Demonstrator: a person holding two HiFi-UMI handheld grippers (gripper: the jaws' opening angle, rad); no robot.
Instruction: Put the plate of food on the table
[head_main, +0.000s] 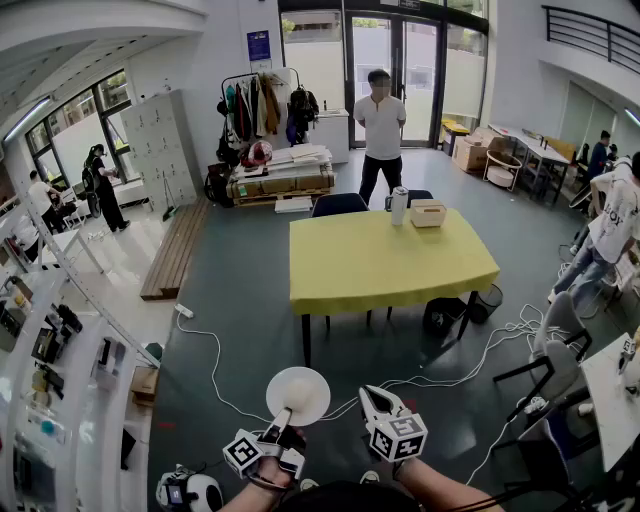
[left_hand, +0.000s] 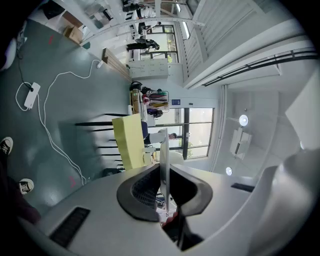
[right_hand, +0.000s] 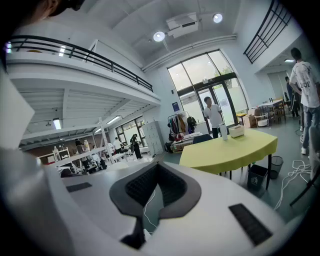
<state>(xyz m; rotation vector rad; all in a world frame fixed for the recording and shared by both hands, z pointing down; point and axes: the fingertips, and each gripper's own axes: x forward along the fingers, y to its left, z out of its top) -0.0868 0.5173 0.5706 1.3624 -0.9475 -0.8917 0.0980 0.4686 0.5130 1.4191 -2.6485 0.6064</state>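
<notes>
The white plate (head_main: 298, 393) is clamped by its rim in the left claw (head_main: 283, 425) and held flat, likely against spills, well short of the yellow bench (head_main: 390, 262), while the right claw (head_main: 378, 405) is held apart, empty.

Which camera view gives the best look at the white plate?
The head view: the plate shows there as a whole round disc, held at its rim by the left gripper. The left gripper view shows only its thin edge between the closed jaws. The right gripper view does not show it.
</notes>
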